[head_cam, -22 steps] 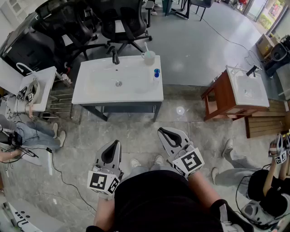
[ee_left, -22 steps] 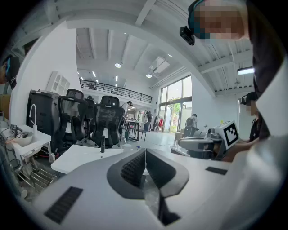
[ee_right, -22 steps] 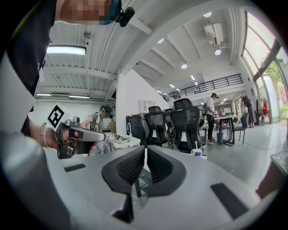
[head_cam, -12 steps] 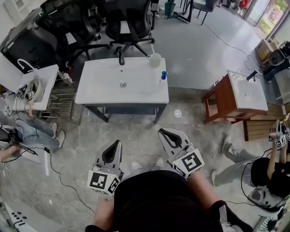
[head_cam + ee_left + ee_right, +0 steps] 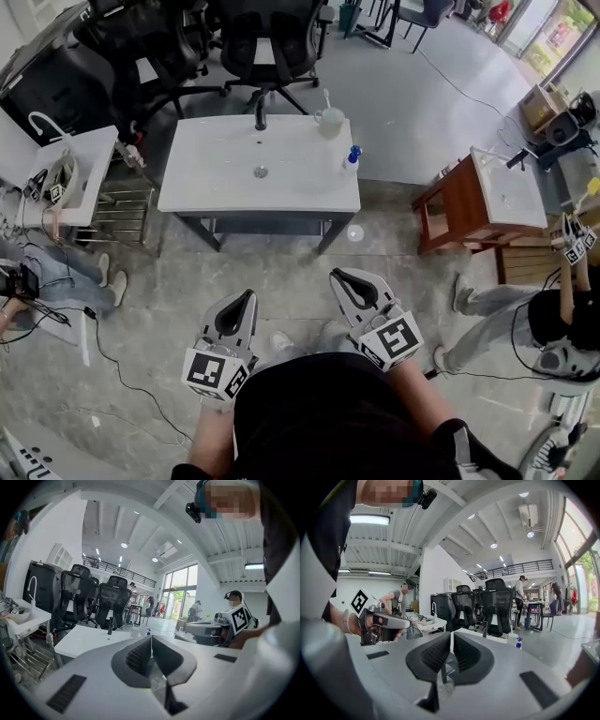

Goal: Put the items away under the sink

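Left gripper (image 5: 247, 296) and right gripper (image 5: 336, 275) both have their jaws pressed together on nothing, held low, well short of the sink (image 5: 216, 183). Over the last second only the head view has swung: the sink has drifted rightward in it and looks slightly nearer. The spray bottle (image 5: 351, 159) stands at the sink's right edge and the cup (image 5: 330, 121) at its back right corner, beside the faucet (image 5: 261, 115). Neither is touched, so I judge the approach barely begun.
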A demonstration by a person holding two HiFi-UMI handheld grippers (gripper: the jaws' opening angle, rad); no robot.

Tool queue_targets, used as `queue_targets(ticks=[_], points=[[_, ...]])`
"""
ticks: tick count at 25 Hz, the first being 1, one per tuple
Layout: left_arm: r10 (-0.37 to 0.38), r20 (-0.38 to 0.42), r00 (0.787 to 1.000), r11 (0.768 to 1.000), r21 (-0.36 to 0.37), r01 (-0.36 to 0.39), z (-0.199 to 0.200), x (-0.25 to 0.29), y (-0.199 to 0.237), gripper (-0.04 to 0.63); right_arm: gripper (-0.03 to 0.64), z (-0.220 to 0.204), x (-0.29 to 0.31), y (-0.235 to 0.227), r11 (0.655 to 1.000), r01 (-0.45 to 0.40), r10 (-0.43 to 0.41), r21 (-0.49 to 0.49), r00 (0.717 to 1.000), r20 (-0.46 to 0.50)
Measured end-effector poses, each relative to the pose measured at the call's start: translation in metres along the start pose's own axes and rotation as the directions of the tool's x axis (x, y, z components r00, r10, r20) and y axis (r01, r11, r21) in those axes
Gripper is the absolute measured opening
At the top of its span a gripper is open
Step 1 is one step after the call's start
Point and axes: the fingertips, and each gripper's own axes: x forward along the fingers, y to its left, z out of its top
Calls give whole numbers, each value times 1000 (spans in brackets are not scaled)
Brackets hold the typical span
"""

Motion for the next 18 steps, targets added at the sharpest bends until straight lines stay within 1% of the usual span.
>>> queue_targets(ticks=[3,6,9,13,18], points=[[-9,-9,1000,1000,-6,8,-1,2,8,23,40,-3,6,0,1000,11,-12,-13,1000,-17],[-11,-16,1000,1000,-11,11,-1,10,14,23,39,-5,13,-8,1000,21,-21,6,999,-24],[2,-20,1000,1000,-15,-3,2,23,20,23,38,-3,23,-22,1000,18,-17,16,1000,-24],[32,-23,999,999,-24,-33,6,49,24,23,39,-1,37,-51,1000,1,-1,30,1000,-13],[73,-28,997,997,-24,-74,15,92,25,23,40,3,57,-100,999,-37,37,38,999,1]])
